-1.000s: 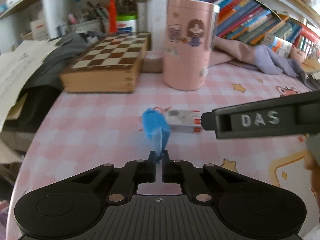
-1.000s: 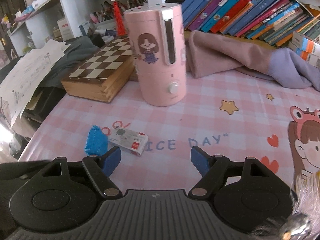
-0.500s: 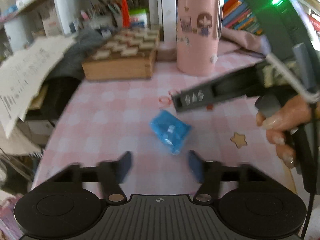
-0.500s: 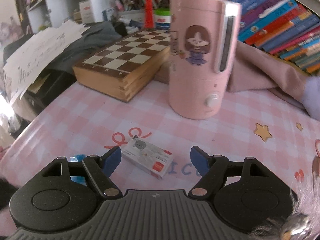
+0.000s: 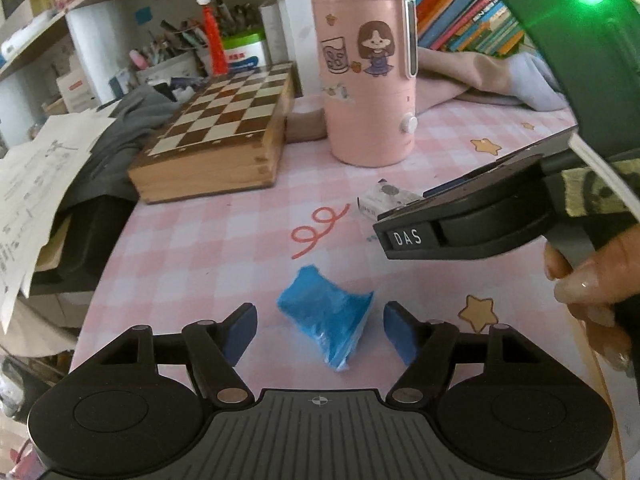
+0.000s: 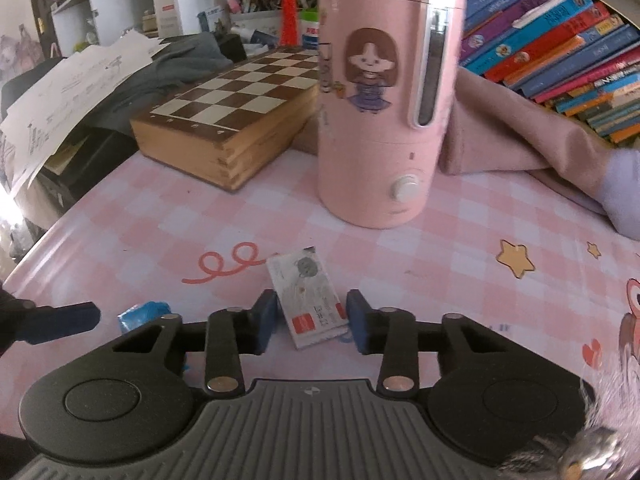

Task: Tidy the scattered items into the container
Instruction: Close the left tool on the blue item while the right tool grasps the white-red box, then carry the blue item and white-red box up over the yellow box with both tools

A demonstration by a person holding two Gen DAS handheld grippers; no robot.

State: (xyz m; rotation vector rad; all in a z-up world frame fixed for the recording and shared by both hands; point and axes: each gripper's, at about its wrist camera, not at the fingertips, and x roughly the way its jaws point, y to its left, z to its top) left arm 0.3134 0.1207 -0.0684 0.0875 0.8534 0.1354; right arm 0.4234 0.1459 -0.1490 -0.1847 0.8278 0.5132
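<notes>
Two loose items on the pink checked bench: one blue packet, one small white-and-red box.

The left gripper has its fingers spread, with the blue packet lying between them untouched. The right gripper is closing its fingers around the small box, a thin gap still on each side. One pink canister and one chessboard box stand behind. Only the left wrist view shows the person's hand; the right wrist view barely catches the packet's edge.
</notes>
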